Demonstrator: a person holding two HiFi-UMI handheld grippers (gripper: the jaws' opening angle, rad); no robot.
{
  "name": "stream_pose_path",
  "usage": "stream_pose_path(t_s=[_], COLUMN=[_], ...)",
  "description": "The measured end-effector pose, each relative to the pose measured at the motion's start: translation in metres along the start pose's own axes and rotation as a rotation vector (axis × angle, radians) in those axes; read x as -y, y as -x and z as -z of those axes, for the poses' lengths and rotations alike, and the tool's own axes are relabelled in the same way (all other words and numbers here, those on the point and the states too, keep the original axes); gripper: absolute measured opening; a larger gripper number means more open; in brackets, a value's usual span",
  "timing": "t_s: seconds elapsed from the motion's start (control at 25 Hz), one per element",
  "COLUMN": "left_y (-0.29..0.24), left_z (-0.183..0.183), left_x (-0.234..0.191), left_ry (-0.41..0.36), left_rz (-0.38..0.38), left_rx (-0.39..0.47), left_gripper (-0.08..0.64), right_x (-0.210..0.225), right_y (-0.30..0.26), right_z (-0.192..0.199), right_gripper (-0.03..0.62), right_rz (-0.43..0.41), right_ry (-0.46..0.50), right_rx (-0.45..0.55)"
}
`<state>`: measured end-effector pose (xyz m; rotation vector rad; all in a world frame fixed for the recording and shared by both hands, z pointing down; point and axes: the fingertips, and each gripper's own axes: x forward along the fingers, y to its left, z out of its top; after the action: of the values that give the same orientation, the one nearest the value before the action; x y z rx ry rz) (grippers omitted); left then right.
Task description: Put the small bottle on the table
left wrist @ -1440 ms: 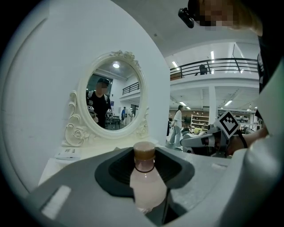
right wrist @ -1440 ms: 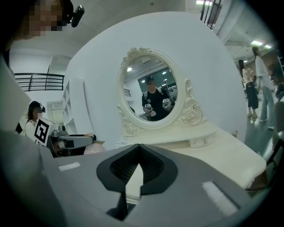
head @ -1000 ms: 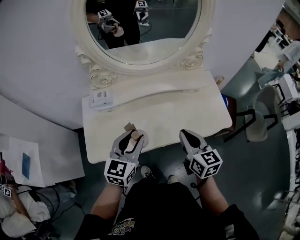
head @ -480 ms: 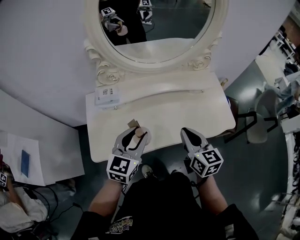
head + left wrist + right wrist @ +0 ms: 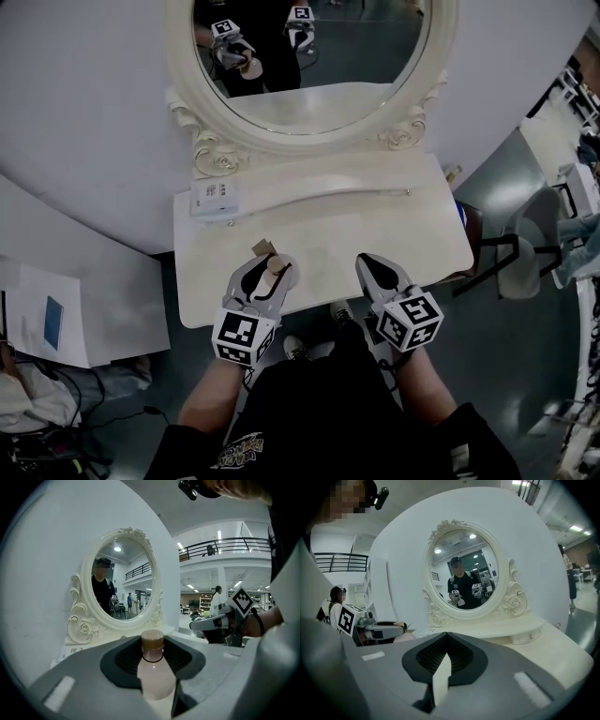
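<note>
head view: the left tool (image 5: pixel 267 278) reaches over the front edge of the cream table (image 5: pixel 394 230), left of its middle. its jaws are closed on the small bottle (image 5: pixel 274 267), which stands upright between them. whether the bottle's base touches the table cannot be told. the right tool (image 5: pixel 373 272) is level with it to the right, also at the front edge and well apart from the bottle. an oval mirror (image 5: pixel 309 56) in an ornate frame stands at the back, with a small white card (image 5: pixel 214 196) by its left foot.

left gripper view: the small bottle (image 5: pixel 154 677), pale pink with a tan cap (image 5: pixel 152 639), sits clamped between the two jaws, neck and cap rising above them. the right tool (image 5: pixel 211 623) shows to the right, the mirror (image 5: pixel 123 585) beyond.

right gripper view: the right tool (image 5: pixel 446 641) has its jaws drawn together at the tips, nothing between them. the left tool (image 5: pixel 382 631) shows at the left, the mirror (image 5: pixel 464 571) ahead.
</note>
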<state>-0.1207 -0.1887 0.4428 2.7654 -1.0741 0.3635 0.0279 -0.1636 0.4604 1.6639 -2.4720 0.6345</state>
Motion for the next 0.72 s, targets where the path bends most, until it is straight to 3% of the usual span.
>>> stream_pose_path(t_s=[0.36,0.72], left_y=[-0.03,-0.062], left_z=[-0.023,-0.032], left_x=[-0.007,-0.017], left_ry=[-0.005,0.011], left_rz=[-0.115,-0.191], left_rx=[0.005,0.021], left_gripper=[0.141,0.141], right_x=[0.03,0.054], right_y=[-0.034,-0.058], right_z=[-0.032,-0.041], right_gripper=[0.029,0.029], right_rz=[-0.123,-0.191], right_ry=[0.045,0.076], right_rx=[-0.002,-0.043])
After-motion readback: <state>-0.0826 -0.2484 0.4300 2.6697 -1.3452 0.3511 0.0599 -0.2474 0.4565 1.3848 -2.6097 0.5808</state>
